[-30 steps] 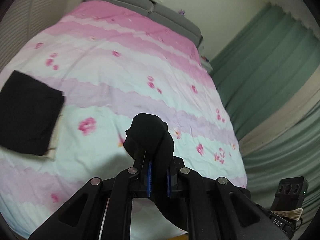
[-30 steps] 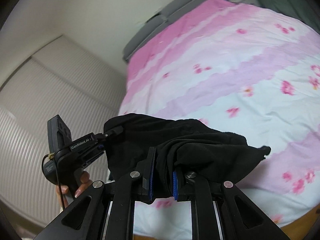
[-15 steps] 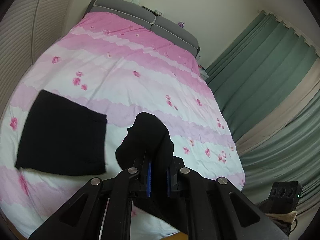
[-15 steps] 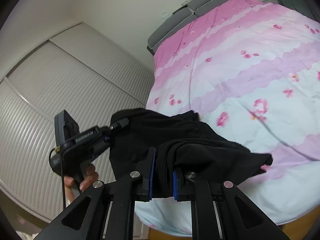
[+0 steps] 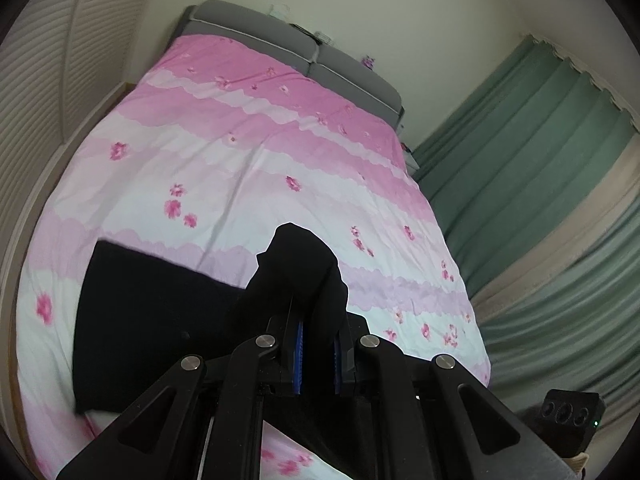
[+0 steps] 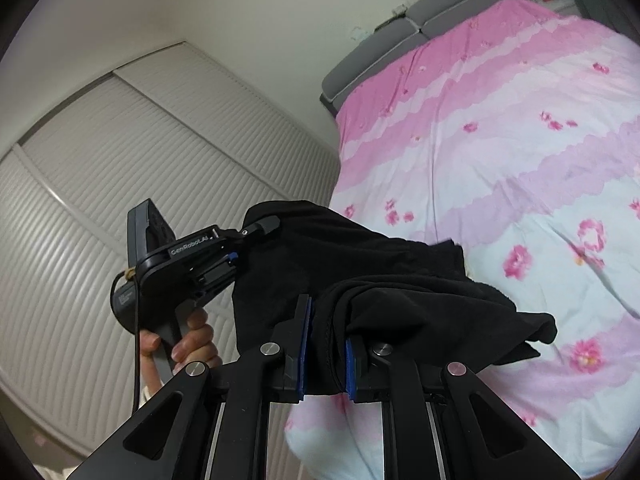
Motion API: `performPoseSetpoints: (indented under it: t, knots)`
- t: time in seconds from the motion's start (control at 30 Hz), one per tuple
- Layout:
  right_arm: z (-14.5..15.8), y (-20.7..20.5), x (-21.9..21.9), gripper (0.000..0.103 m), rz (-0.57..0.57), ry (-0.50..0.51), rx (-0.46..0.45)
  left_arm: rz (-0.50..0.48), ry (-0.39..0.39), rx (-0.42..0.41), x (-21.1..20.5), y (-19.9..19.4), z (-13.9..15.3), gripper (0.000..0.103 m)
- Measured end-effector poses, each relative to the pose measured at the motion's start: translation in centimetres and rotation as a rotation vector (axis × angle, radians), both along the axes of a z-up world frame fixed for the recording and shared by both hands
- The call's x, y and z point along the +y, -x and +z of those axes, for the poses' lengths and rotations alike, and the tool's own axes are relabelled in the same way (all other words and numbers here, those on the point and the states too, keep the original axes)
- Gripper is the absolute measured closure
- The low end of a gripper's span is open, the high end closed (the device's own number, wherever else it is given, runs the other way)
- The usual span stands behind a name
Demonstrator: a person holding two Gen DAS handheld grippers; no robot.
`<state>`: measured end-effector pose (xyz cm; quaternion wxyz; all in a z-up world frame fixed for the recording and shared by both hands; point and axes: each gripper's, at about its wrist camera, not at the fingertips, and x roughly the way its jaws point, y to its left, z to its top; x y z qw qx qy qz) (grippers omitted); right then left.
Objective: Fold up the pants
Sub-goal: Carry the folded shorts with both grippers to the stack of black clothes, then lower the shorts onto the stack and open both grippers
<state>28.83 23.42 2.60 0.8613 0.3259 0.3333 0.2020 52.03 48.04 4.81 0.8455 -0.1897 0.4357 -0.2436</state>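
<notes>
Two grips clamped on black pants [image 6: 400,276] held up over the pink bedspread [image 5: 248,168], left gripper [image 5: 318,354] and right gripper [image 6: 325,364] each pinching bunched cloth: soft, limp, light, likely sagging between holds, best taken at edges or corners.

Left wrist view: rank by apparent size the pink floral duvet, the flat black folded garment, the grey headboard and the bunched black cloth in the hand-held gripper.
1. Pink floral duvet
2. Flat black folded garment
3. Grey headboard and bunched black cloth: unsure, since the cloth sits far nearer the camera.
</notes>
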Motion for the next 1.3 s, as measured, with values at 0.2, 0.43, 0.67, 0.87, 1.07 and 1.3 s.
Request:
performPoseSetpoints:
  t: [0.2, 0.43, 0.67, 0.87, 1.07, 1.3]
  knots:
    - [-0.4, -3.6, 4.9, 0.088, -0.160, 0.016, -0.036, -0.170, -0.039, 0.030, 0.1, -8.2, -1.2, 0.091]
    - [-2.4, -7.2, 10.7, 0.088, -0.423, 0.073, -0.001, -0.346, -0.054, 0.032, 1.2, -14.5, -4.8, 0.091]
    - [-11.4, -9.1, 16.6, 0.088, -0.508, -0.059, 0.250, -0.353, -0.209, 0.206, 5.5, -17.5, -15.8, 0.091]
    - [-17.8, -10.2, 21.3, 0.086, -0.475, -0.084, 0.439, -0.329, -0.272, 0.279, 9.0, -17.9, -21.1, 0.091]
    - [-21.7, -11.2, 24.7, 0.085, -0.422, -0.098, 0.547, -0.259, -0.321, 0.347, 11.1, -19.0, -23.6, 0.088]
    - [-23.6, -11.5, 26.4, 0.045, -0.347, -0.021, 0.654, -0.125, -0.521, 0.226, 13.2, -18.3, -22.6, 0.054]
